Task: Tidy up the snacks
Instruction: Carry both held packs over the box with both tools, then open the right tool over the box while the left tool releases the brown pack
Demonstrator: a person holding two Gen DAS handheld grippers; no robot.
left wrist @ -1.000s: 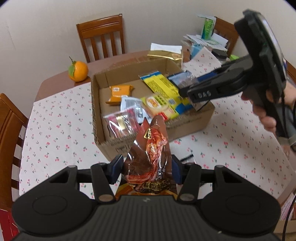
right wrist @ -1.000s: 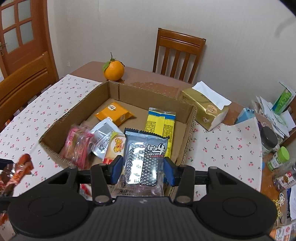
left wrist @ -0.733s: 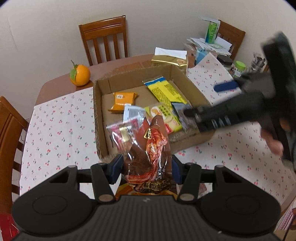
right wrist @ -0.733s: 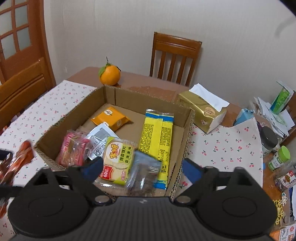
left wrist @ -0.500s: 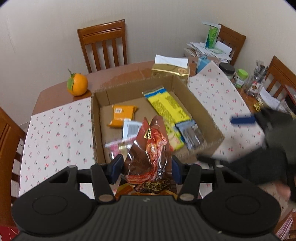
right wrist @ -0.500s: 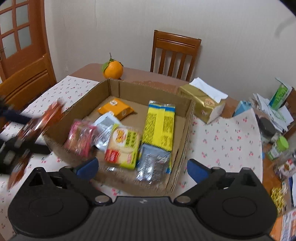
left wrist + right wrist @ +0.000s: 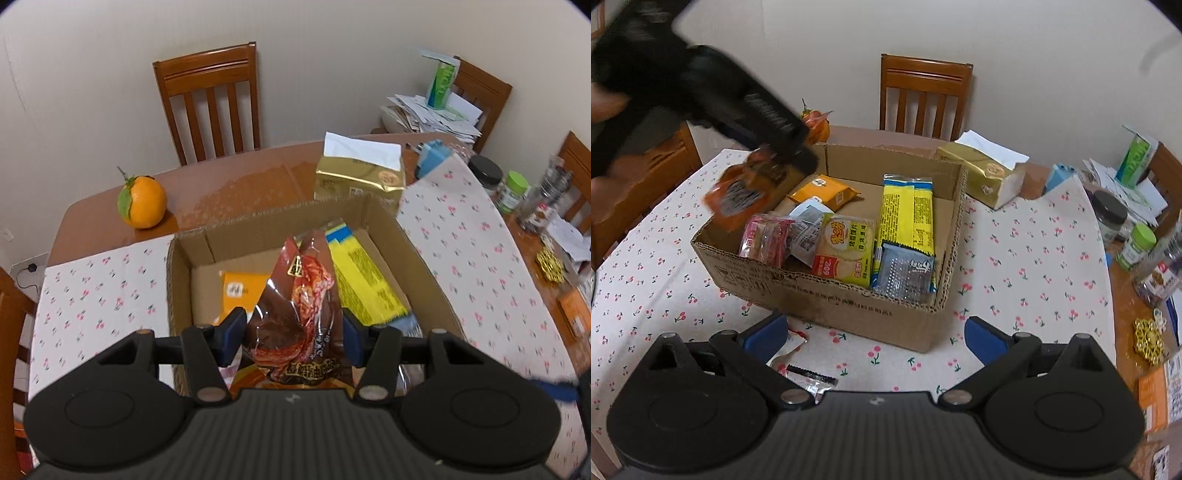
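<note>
Left gripper (image 7: 291, 334): clamped on the red-brown snack packet (image 7: 299, 310); both blue pads press its sides.
Red-brown snack packet: held upright over the cardboard box (image 7: 827, 295), above the box's left wall as the right wrist view shows it; blurred there.
Right gripper (image 7: 875, 338): fingers spread wide, nothing between them; positioned just in front of the cardboard box's near wall.
Small wrapper (image 7: 809, 376): flat on the tablecloth, in front of the cardboard box, beside the right gripper's left finger.
Cardboard box: open top, on the cherry-print tablecloth (image 7: 1034, 258).
Box contents, near wall: grey foil packet (image 7: 905, 275) in the right corner; yellow rice-cracker pack (image 7: 846, 251) left of it; pink packet (image 7: 764, 240) further left.
Box contents, middle: white sachet (image 7: 809, 225) between the pink packet and the rice-cracker pack.
Box contents, far side: long yellow-and-blue pack (image 7: 905, 214) along the right wall; orange packet (image 7: 823, 192) toward the far wall.
Gold tissue pack (image 7: 358, 177): just behind the cardboard box's far right corner.
Orange fruit (image 7: 142, 197): on bare table wood behind the box's far left corner.
Jars (image 7: 1134, 236): well to the right of the cardboard box.
</note>
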